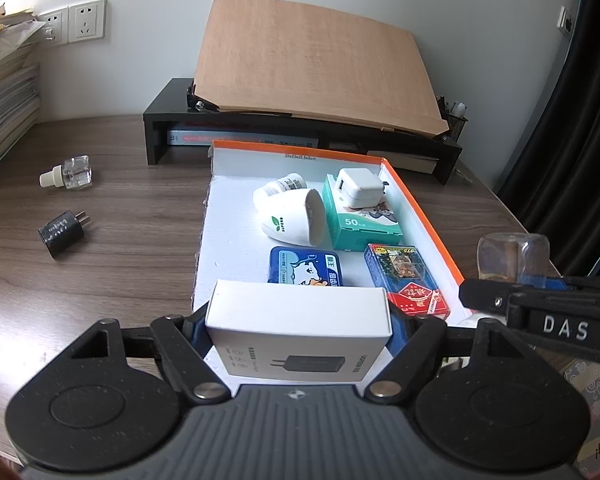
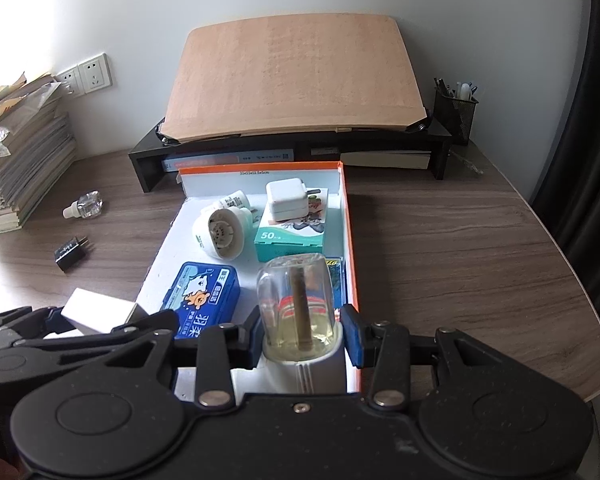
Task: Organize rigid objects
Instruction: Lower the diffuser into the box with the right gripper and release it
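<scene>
My left gripper [image 1: 298, 320] is shut on a white charger box [image 1: 300, 334], its blue pads pressing both sides. It hovers over the near end of the orange-rimmed white tray [image 1: 422, 204]. My right gripper [image 2: 304, 332] is shut on a clear bottle [image 2: 298, 300] of yellowish liquid with a wick and a white cap, over the tray's near right corner [image 2: 350, 240]. Inside the tray lie a white cup-shaped device [image 2: 220, 234], a green box [image 2: 290, 240] with a white charger [image 2: 286, 200] on top, a blue tin [image 2: 202, 296] and a red card pack [image 1: 410, 284].
On the wooden desk left of the tray lie a small clear bottle [image 1: 70, 172] and a black plug [image 1: 62, 234]. A black monitor stand [image 2: 148, 160] carrying a tan board [image 2: 292, 80] stands behind the tray. A paper stack [image 2: 24, 152] is at far left and a pen holder [image 2: 456, 114] at back right.
</scene>
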`<state>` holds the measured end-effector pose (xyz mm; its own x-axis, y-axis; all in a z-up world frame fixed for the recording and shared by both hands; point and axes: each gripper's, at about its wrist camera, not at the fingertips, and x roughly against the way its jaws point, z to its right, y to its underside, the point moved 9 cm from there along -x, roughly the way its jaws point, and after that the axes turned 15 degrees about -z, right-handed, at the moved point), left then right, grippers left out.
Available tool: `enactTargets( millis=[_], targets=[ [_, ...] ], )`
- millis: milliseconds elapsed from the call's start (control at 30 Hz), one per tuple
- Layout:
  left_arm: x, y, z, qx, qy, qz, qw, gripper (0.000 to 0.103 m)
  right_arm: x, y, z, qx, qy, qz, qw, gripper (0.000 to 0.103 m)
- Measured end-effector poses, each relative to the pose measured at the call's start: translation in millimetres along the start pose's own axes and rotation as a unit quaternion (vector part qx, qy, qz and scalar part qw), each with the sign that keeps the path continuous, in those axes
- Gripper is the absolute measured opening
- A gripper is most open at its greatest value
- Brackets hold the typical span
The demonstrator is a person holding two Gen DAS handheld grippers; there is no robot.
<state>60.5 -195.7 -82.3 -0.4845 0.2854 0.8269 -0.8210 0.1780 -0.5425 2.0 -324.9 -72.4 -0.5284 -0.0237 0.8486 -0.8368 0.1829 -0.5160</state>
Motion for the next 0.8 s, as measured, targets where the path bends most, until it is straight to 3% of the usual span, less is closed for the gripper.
enactTargets(
  millis=[700,767,800],
  targets=[
    [-5.7,-0.1,4.6,0.002,0.000,-0.005,1.0000,0.080,-8.1,-4.8,7.0,0.006,-0.001,-0.008,1.000,0.046],
    [-6.5,-1.0,5.1,0.003,-0.001,-0.004,1.0000,0.080,-9.2,-5.5,6.7,0.010,-0.002,-0.009,1.000,0.036],
    [-6.9,-1.0,5.4,0.004,-0.001,-0.004,1.0000,0.080,-10.6,-6.4,6.7,0.011,-0.004,-0.012,1.000,0.005]
  ],
)
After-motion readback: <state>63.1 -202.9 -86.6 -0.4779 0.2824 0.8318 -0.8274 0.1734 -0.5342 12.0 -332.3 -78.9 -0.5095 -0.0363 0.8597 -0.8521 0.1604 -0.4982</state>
